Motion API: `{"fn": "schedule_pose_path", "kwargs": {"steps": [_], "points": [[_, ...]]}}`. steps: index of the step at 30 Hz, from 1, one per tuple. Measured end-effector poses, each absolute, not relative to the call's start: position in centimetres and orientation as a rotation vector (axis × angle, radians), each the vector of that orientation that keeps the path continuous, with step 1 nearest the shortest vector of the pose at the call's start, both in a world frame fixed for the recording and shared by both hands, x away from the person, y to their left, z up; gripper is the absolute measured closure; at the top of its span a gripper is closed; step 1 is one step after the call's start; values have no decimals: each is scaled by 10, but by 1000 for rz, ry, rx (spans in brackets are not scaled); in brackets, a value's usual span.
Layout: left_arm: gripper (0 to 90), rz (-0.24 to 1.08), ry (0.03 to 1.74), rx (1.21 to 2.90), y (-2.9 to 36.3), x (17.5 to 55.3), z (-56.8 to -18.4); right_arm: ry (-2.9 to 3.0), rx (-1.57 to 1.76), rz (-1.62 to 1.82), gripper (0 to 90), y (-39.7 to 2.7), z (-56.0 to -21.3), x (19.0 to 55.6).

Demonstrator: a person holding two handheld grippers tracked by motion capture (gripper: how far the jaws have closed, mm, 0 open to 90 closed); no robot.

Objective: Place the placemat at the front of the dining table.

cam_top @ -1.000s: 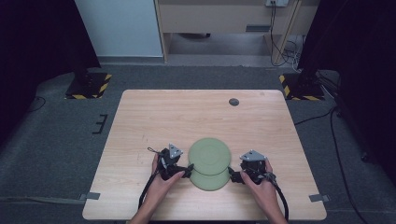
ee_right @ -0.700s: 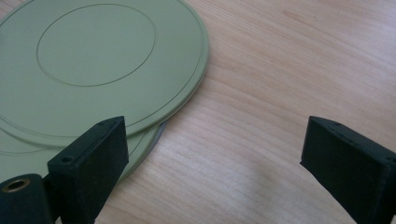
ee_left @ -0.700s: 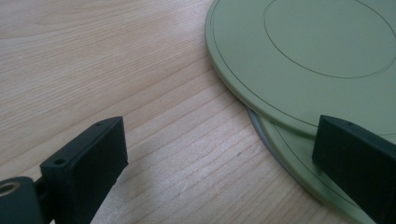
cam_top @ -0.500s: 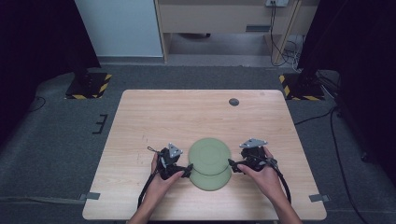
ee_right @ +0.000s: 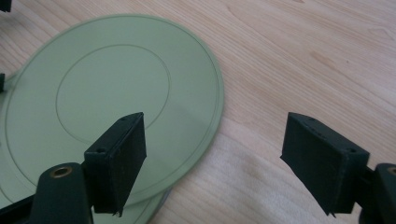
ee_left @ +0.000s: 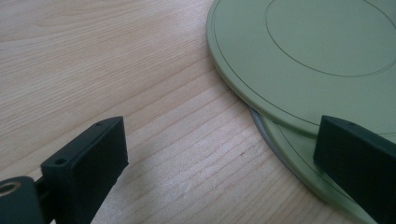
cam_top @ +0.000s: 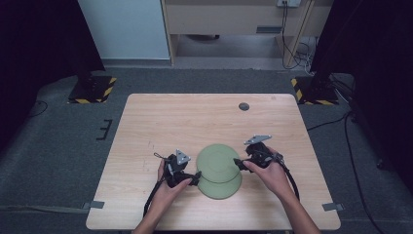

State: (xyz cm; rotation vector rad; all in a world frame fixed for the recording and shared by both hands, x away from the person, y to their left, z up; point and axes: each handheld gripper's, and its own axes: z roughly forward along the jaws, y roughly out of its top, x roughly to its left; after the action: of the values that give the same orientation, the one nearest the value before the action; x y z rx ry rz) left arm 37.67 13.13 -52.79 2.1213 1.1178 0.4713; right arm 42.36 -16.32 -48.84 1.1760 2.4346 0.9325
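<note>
Far half of table bare wood, open passage toward upper frame; lone small dark disc near top edge, right of centre. Lower centre blocked: two overlapping green plates, upper plate lying on lower plate. Left gripper just beside plates on left, right gripper on right. Bare strips toward lower left, lower right corners.

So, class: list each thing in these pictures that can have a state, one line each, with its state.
Upper green plate: lies flat, stacked off-centre on the lower one.
Lower green plate: flat on the table, partly covered.
Left tool: open at the plates' left edge, gripping nothing.
Right tool: open, jaws have just been closing, nothing between them.
</note>
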Motion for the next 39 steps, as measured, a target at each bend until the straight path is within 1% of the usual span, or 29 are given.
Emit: {"fn": "schedule_pose_path", "kwargs": {"steps": [3,14,24,28,39], "points": [[23,473,1117,2123,131,377,-528,2442,1185,958,237,-161,-485,430],[23,477,1118,2124,130,377,-528,2520,1202,920,215,-145,-491,450],[19,483,1125,2119,130,377,-528,2544,1212,953,198,-136,-490,458],[20,485,1130,2116,129,376,-528,2564,1233,965,184,-136,-495,462],[19,488,1133,2110,128,377,-529,2596,1268,979,182,-134,-505,468]]}}
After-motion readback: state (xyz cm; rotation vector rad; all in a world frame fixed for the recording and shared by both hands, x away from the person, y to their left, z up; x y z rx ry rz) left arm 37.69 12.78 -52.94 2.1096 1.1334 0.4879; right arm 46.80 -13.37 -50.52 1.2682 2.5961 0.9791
